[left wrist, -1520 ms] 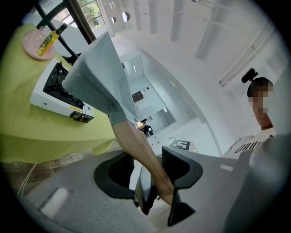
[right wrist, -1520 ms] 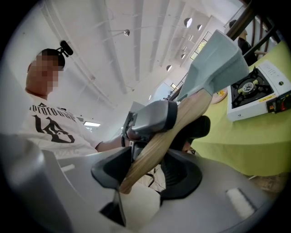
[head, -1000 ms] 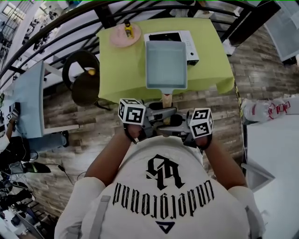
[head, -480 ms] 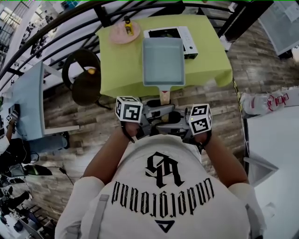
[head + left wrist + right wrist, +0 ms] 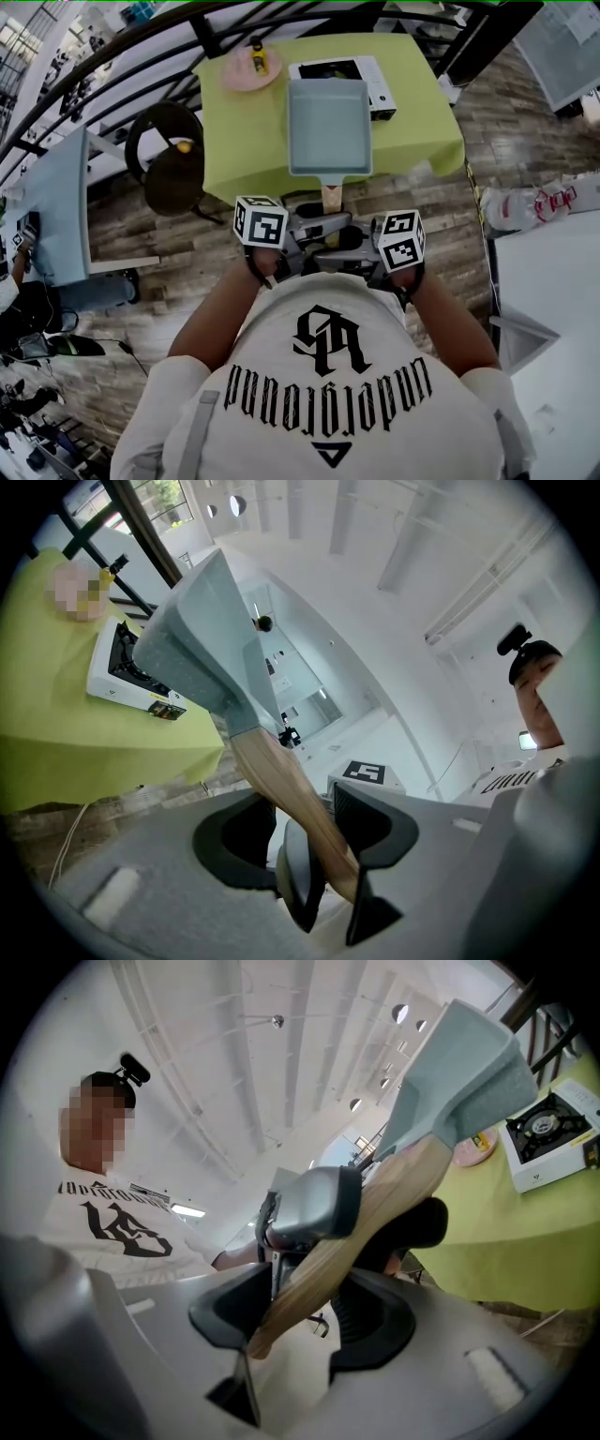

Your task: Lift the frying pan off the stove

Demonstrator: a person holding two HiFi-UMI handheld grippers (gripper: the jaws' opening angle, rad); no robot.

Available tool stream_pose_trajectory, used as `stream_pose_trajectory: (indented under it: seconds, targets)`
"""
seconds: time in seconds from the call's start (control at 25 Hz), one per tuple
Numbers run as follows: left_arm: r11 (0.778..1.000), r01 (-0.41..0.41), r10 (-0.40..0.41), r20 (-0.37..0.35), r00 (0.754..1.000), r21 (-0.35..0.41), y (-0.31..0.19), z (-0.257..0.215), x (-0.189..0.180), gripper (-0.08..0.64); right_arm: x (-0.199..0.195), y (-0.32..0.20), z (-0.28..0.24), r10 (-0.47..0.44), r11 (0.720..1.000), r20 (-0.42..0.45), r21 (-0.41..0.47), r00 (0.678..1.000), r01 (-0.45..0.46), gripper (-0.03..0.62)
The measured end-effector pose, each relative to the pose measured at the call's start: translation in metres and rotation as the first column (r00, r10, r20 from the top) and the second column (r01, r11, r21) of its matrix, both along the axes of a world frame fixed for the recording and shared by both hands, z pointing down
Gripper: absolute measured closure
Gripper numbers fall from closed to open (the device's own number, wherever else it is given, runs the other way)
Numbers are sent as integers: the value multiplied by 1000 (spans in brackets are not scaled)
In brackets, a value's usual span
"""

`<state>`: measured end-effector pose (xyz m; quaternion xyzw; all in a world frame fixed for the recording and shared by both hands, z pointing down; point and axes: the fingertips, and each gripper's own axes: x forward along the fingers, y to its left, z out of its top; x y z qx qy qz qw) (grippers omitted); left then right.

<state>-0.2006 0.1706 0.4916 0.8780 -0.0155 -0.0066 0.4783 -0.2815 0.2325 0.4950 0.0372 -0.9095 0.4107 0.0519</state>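
Note:
A rectangular grey-blue frying pan hangs in the air over the green table, tilted. It covers part of the white single-burner stove. Its wooden handle points toward me. My left gripper and right gripper are both shut on that handle, the left one nearer the pan. In the left gripper view the handle runs between the jaws of the left gripper up to the pan. The right gripper view shows the handle crossing the right gripper.
A pink plate with a small yellow item lies on the table left of the stove. Two dark round chairs stand left of the table, a black railing behind it. A white table is at the right.
The pan and both grippers sit slightly higher in the head view than a second ago. Both grips on the handle are unchanged.

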Motion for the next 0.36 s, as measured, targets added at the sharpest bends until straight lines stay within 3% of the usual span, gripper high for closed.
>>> stream_pose_trajectory:
  seconds: [0.36]
  targets:
    - [1000,-9,9,-5,1000,3,4,-2,-4,351,-4,3,-1,5,1000,-3,4,1000,-5,393]
